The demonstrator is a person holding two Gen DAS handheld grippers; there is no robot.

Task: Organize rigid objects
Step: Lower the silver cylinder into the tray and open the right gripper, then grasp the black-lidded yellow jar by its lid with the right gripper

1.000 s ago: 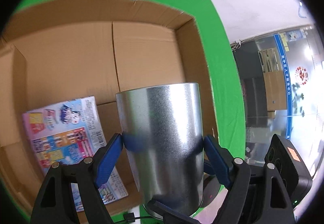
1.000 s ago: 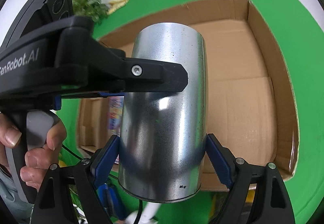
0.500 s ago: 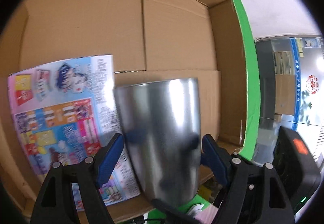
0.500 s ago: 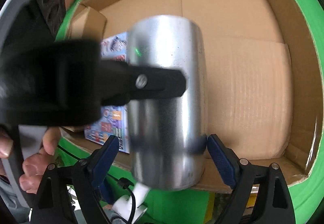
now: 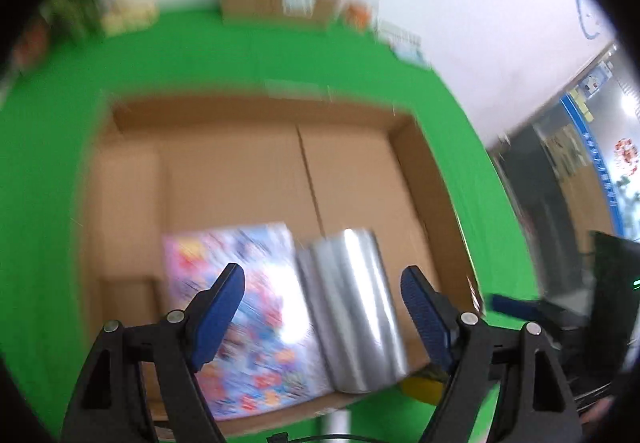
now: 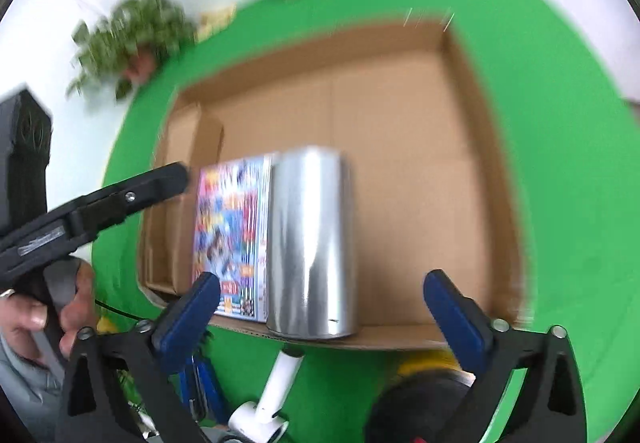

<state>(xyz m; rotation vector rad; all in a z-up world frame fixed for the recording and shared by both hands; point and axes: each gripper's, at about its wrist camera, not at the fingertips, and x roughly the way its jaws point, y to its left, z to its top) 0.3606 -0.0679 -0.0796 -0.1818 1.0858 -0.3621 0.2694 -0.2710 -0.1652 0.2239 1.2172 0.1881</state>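
blurring hides colourful packet (image 5: 244, 307) print.

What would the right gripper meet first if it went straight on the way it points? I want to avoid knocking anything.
Probably the metal cylinder lying in the cardboard box; it sits between the right gripper's opening jaws, untouched. Depth is unclear.

A: Where do both cameras look from?
B: From above, each tilted steeply down along its hand-held gripper, fairly near.
A: Shared?
B: The box (image 5: 256, 171) (image 6: 400, 115) and can (image 5: 352, 307) (image 6: 310, 243).
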